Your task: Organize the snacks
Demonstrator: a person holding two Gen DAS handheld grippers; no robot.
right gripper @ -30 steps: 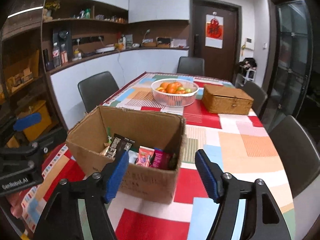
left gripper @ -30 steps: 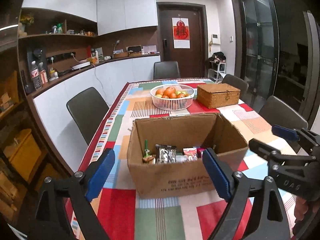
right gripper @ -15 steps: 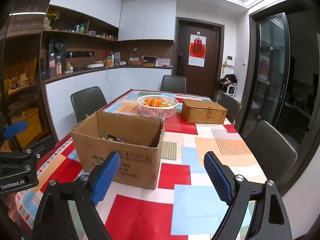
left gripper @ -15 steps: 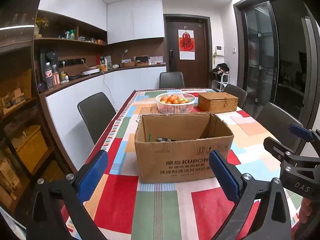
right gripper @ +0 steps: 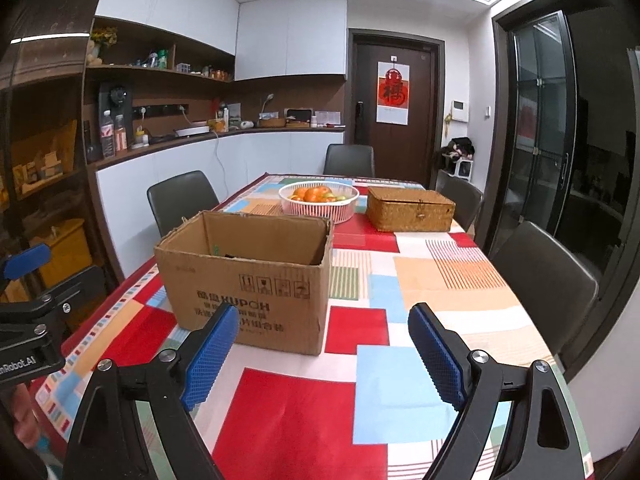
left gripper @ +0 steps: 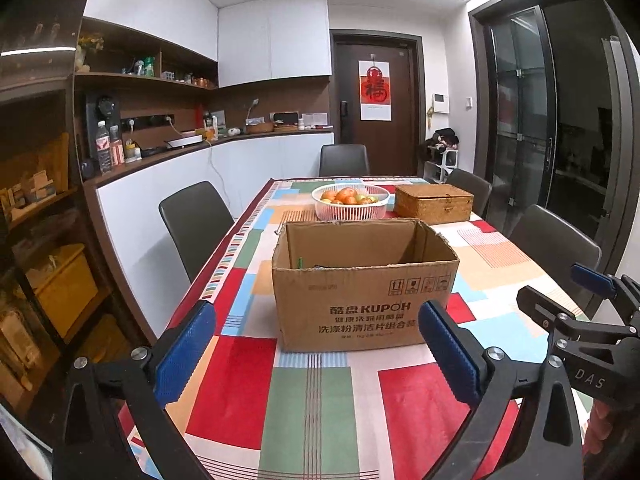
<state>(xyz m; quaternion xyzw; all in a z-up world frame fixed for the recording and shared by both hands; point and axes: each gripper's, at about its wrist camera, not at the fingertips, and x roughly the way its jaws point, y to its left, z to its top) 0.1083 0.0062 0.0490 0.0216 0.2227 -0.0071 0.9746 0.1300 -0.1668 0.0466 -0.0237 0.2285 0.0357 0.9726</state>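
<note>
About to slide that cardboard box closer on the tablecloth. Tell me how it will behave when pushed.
The cardboard box stands open-topped, so its upper walls will probably flex if pressed high. Only a little shows above its near wall inside, so it is likely light and may skid easily. The tablecloth beneath may bunch; push low.

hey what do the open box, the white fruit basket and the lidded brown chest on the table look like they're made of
Box: corrugated cardboard, matte brown with printed black lettering and frayed, torn top edges.
Fruit basket: probably moulded plastic, white, with thin slatted walls you can see through.
Chest: looks like woven straw or rattan, golden brown with a tight plaited texture; a small clasp shows in the right wrist view, likely metal.
</note>
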